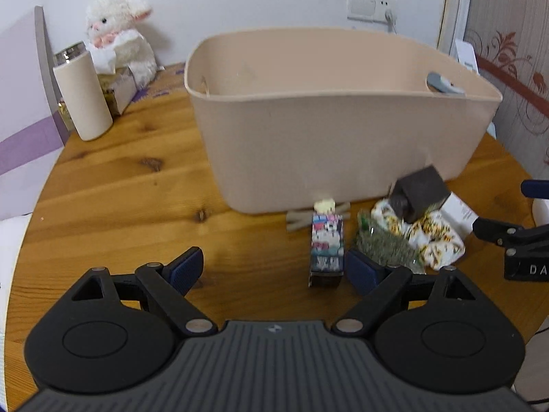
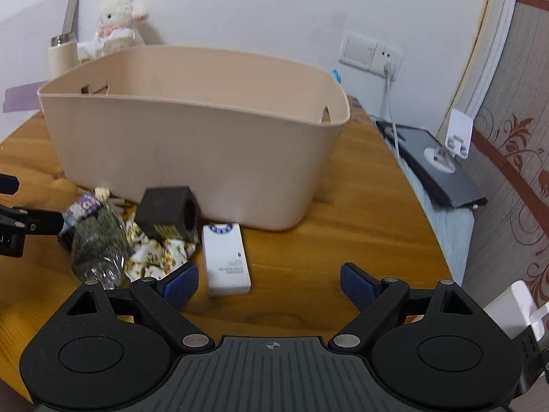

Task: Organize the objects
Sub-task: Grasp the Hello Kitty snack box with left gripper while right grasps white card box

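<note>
On wood table (image 2: 308, 247) by white wall: beige bin (image 2: 192, 137), clutter in front incl. white box (image 2: 224, 261). L tongs (image 1: 271, 269) & R tongs (image 2: 269, 283) both wide apart, holding nothing.

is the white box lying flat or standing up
Lying flat: the white box rests on its broad face on the wooden table, label facing up.

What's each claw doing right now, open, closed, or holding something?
Left claw: open, holding nothing; the patterned box lies between its fingers.
Right claw: open, holding nothing; the white box lies just ahead.
</note>
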`<act>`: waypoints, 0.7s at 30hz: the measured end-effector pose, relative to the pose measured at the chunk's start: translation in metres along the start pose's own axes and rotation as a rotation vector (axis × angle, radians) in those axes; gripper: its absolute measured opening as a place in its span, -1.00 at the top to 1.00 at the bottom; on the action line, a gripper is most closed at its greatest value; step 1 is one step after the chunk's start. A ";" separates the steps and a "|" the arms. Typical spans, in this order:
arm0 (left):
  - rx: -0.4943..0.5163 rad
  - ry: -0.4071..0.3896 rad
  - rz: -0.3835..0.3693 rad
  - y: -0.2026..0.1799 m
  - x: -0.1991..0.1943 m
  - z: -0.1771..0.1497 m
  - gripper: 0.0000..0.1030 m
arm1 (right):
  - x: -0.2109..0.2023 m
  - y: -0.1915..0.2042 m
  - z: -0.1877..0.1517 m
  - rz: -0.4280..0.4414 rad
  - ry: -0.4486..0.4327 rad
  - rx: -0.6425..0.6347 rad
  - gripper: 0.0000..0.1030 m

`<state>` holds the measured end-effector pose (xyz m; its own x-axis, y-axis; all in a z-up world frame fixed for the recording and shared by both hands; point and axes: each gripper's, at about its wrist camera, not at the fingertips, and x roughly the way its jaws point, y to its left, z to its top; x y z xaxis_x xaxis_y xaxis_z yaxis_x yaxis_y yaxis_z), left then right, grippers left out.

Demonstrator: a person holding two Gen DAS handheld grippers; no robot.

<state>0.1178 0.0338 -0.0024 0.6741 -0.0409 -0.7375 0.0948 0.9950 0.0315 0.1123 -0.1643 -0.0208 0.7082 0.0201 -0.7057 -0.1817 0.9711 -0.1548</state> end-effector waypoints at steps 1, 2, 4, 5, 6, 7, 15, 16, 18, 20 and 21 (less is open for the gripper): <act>0.002 0.006 -0.003 -0.001 0.002 -0.001 -0.75 | 0.002 0.000 -0.001 0.001 0.007 0.000 -0.77; 0.003 0.013 -0.008 -0.001 0.004 -0.002 -0.75 | 0.005 0.000 -0.001 0.003 0.012 0.001 -0.77; 0.006 0.026 -0.021 -0.001 0.009 -0.004 -0.75 | 0.011 0.001 -0.003 0.007 0.023 0.002 -0.77; 0.009 0.031 -0.029 -0.002 0.011 -0.004 -0.75 | 0.013 0.001 -0.003 0.010 0.028 0.003 -0.77; 0.011 0.036 -0.037 -0.003 0.013 -0.004 -0.75 | 0.016 0.003 -0.003 0.008 0.037 0.004 -0.77; 0.013 0.041 -0.044 -0.004 0.016 -0.004 -0.74 | 0.018 0.003 -0.004 0.010 0.041 0.003 -0.77; 0.008 0.044 -0.059 -0.005 0.031 -0.001 -0.56 | 0.032 0.003 -0.002 0.039 0.031 0.017 -0.69; 0.008 0.038 -0.058 -0.005 0.031 0.000 -0.53 | 0.034 0.003 -0.002 0.036 0.027 0.024 -0.65; 0.012 0.031 -0.059 -0.006 0.033 0.001 -0.44 | 0.033 0.003 -0.003 0.053 0.018 0.031 -0.57; 0.022 0.019 -0.063 -0.007 0.033 0.002 -0.35 | 0.032 0.002 -0.004 0.061 0.011 0.031 -0.52; 0.025 0.016 -0.065 -0.008 0.033 0.002 -0.33 | 0.032 0.002 -0.005 0.062 0.008 0.032 -0.51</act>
<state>0.1413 0.0244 -0.0257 0.6543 -0.1039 -0.7490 0.1567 0.9876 -0.0002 0.1310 -0.1632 -0.0469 0.6905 0.0790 -0.7190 -0.2035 0.9751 -0.0883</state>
